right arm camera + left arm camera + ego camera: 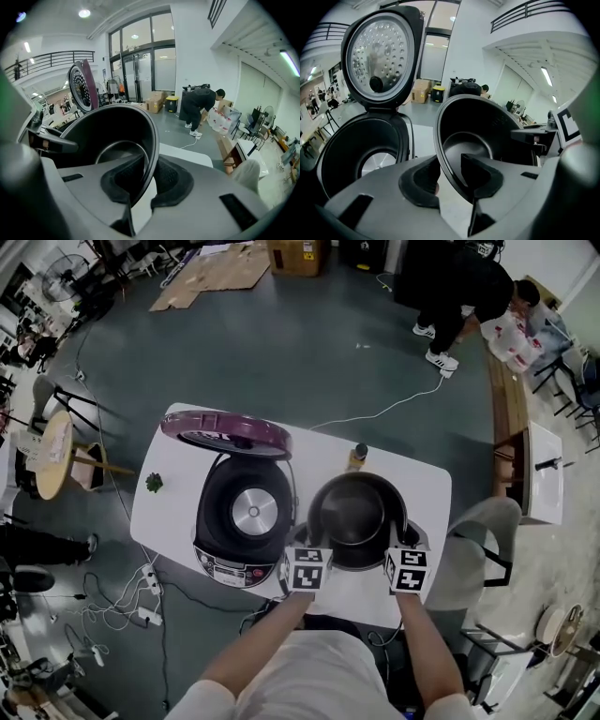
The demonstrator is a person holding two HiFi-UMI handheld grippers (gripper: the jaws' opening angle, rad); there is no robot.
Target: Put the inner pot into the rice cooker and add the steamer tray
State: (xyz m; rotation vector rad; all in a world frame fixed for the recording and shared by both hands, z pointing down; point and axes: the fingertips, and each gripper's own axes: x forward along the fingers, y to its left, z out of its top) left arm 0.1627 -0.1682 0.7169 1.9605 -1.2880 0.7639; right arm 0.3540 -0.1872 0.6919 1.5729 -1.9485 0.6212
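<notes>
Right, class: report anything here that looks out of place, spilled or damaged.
Nothing stands out. The rice cooker stands open on the table; the left gripper and right gripper clamp the inner pot by its rim beside it. No spill or damage shows.

The cavity of the rice cooker lies open upward, nothing across its mouth. Its raised lid blocks the 12 o'clock side; from above and from 6 o'clock the way is free. The inner pot fills the space at the cooker's 3 o'clock, close against its rim. A small bottle stands at the pot's 12 o'clock. Bare counter shows at the pot's 2 o'clock, and at the cooker's 9 o'clock only a small green object.
</notes>
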